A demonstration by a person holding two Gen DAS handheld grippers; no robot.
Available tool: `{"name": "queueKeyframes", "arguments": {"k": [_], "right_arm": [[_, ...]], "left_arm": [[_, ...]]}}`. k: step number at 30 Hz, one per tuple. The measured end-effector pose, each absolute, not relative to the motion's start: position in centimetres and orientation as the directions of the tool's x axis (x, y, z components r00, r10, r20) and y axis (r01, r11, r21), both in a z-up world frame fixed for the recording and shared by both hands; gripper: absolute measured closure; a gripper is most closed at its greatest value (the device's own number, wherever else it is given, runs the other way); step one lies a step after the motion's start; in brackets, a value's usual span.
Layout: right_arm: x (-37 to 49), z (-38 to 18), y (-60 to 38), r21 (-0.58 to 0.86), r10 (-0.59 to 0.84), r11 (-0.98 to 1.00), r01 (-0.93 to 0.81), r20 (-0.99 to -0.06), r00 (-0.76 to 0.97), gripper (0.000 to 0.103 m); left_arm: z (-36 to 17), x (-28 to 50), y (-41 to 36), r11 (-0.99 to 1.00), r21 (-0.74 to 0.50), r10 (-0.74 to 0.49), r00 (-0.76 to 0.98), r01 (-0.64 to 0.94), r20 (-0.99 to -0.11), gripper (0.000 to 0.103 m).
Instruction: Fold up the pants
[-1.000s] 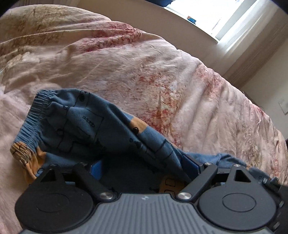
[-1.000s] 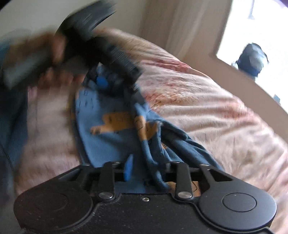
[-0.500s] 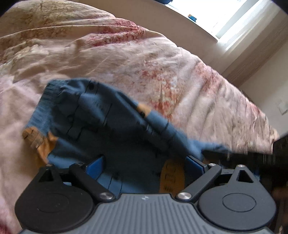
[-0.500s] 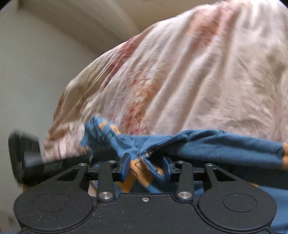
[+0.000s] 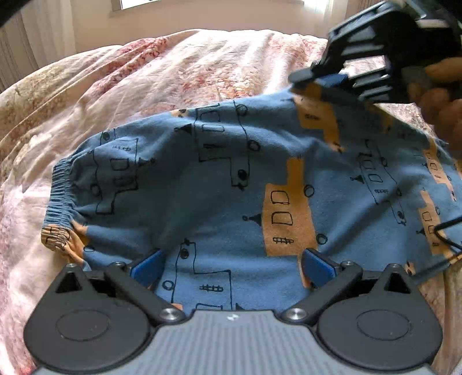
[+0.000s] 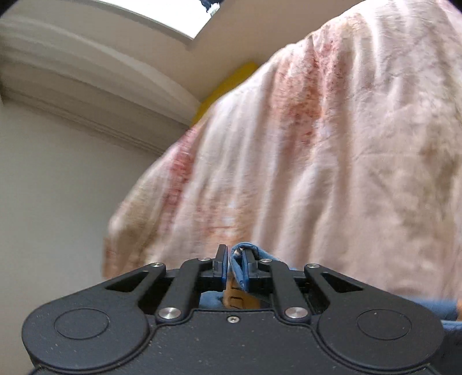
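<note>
Left wrist view: blue pants (image 5: 225,178) printed with orange blocks and black line drawings, spread on a pink floral bedspread (image 5: 179,75). Left gripper (image 5: 231,266): jaws wide, just been opening, cloth lying between the pads, not pinched. Elastic waistband (image 5: 59,196) ahead-left of it. Right gripper (image 5: 323,82) ahead-right, partly cut off, a hand (image 5: 441,106) behind it; jaws just been closing, pinching a folded pants edge (image 6: 239,259). Open bedspread beyond; window (image 5: 202,4) and curtain (image 5: 17,49) farther on. Pants' right side runs out of frame.
</note>
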State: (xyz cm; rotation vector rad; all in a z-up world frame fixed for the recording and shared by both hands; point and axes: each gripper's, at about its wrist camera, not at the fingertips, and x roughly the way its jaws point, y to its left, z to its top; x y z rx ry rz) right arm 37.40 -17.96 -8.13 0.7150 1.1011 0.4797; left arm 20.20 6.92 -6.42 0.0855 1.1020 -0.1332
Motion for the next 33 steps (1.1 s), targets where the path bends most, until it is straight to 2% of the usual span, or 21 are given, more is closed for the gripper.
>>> {"name": "queueKeyframes", "arguments": {"k": [4,8,10,11,12,13,16,18,21,23,24,26,28,29,31,33], "right_arm": [[39.4,-9.8,-18.1,0.721,0.674,0.692,0.024,-0.658,0.336,0.090],[40.9,-9.5,-18.1,0.700,0.682,0.713,-0.032,-0.683,0.263,0.090],[41.3,-7.6,-18.9,0.629,0.609,0.776,-0.053,-0.725,0.323,0.071],[41.7,-7.1,-19.9,0.607,0.583,0.793,-0.056,-0.729,0.359,0.052],[41.7,-6.1,-20.6,0.595,0.564,0.802,-0.056,-0.724,0.397,0.047],[41.7,-5.0,-21.1,0.565,0.527,0.823,-0.053,-0.725,0.444,0.047],[39.6,-2.8,-20.2,0.431,0.441,0.890,-0.146,-0.737,0.512,0.047],[37.2,-2.3,-18.1,0.322,0.418,0.908,-0.268,-0.746,0.519,0.046],[34.2,-3.5,-14.8,0.198,0.416,0.883,-0.426,-0.750,0.514,0.046],[33.6,-4.8,-13.1,0.165,0.416,0.871,-0.462,-0.748,0.516,0.047],[33.5,-5.5,-12.3,0.110,0.383,0.877,-0.468,-0.748,0.542,0.048],[33.3,-6.9,-10.6,-0.127,0.226,0.880,-0.457,-0.735,0.639,0.048],[33.3,-7.3,-10.1,-0.310,0.110,0.859,-0.408,-0.667,0.737,0.041],[33.3,-7.2,-9.8,-0.363,0.068,0.854,-0.372,-0.632,0.772,0.041],[32.5,-6.1,-10.4,-0.367,0.096,0.853,-0.372,-0.590,0.802,0.039],[31.3,-5.1,-10.3,-0.341,0.186,0.834,-0.434,-0.567,0.803,0.017]], "left_arm": [[-6.6,20.3,6.7,0.985,0.022,-0.055,0.443,0.168,-0.895,0.000],[-6.6,20.2,6.4,0.984,0.025,-0.056,0.440,0.176,-0.896,0.000],[-6.5,20.3,6.3,0.984,0.027,-0.055,0.439,0.177,-0.897,0.000],[-6.5,20.2,6.3,0.983,0.029,-0.054,0.440,0.179,-0.896,0.000],[-6.4,20.2,6.3,0.983,0.030,-0.053,0.441,0.179,-0.896,0.000],[-6.4,20.2,6.3,0.983,0.031,-0.053,0.441,0.179,-0.896,0.000],[-6.5,20.4,6.3,0.983,0.032,-0.051,0.441,0.179,-0.896,0.000],[-6.5,20.3,6.3,0.983,0.033,-0.050,0.441,0.179,-0.896,0.000],[-6.4,20.2,6.1,0.982,0.042,-0.043,0.441,0.182,-0.896,0.000],[-6.3,20.1,6.0,0.982,0.045,-0.040,0.439,0.183,-0.898,0.000],[-6.3,20.0,6.0,0.982,0.046,-0.039,0.438,0.183,-0.898,0.000],[-6.1,20.1,6.2,0.983,0.039,-0.045,0.437,0.182,-0.898,0.001],[-5.8,20.2,6.6,0.985,0.017,-0.061,0.433,0.174,-0.899,0.000],[-5.4,20.2,6.8,0.985,0.004,-0.072,0.436,0.171,-0.897,0.001],[-4.3,19.9,7.1,0.984,-0.003,-0.087,0.469,0.176,-0.879,0.001],[-2.3,19.0,7.4,0.981,0.016,-0.098,0.566,0.194,-0.819,0.001]]}}
